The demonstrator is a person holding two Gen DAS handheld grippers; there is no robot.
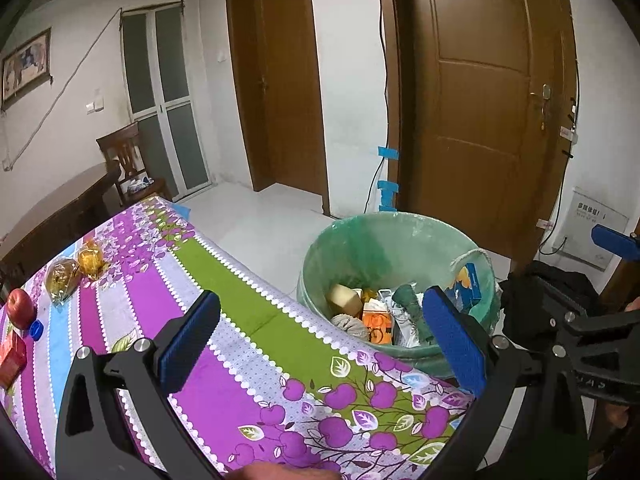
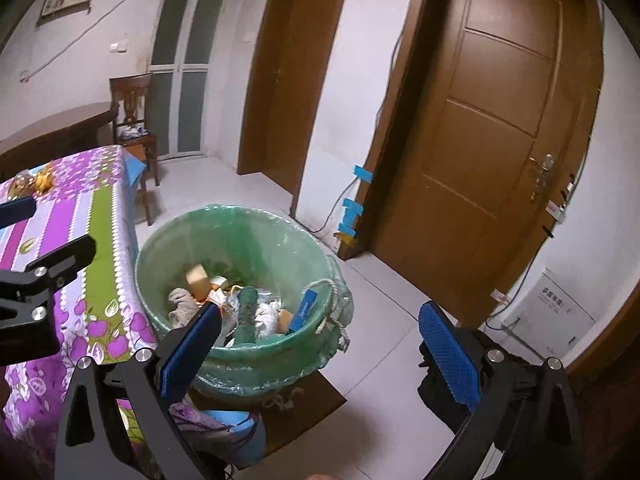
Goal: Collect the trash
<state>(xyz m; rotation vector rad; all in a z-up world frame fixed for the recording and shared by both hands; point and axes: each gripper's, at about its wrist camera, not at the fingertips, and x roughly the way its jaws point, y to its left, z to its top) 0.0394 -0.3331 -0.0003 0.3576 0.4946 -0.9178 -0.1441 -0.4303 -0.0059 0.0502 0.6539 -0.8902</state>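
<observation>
Both grippers empty, jaws spread wide: left gripper (image 1: pixel 320 344) over the purple floral desk (image 1: pixel 224 360), right gripper (image 2: pixel 320 344) just above the green-lined trash bin (image 2: pixel 240 220). Crinkly yellow wrappers (image 1: pixel 76 270) wait far left of the left jaws; I'd reach there, pinching low.

Trash bin (image 2: pixel 240 280): round, lined with green translucent bag, standing upright on the floor ahead of the right hand-held gripper (image 2: pixel 320 344), holding a tan block (image 2: pixel 199 276), orange carton (image 1: pixel 376 318), blue box (image 2: pixel 304 308), green roll (image 2: pixel 248 312), crumpled wrappers. Two yellow-filled clear bags (image 1: pixel 76 270) are lying on the worktop (image 1: pixel 240 320), far left of the left hand-held gripper (image 1: pixel 320 340).
</observation>
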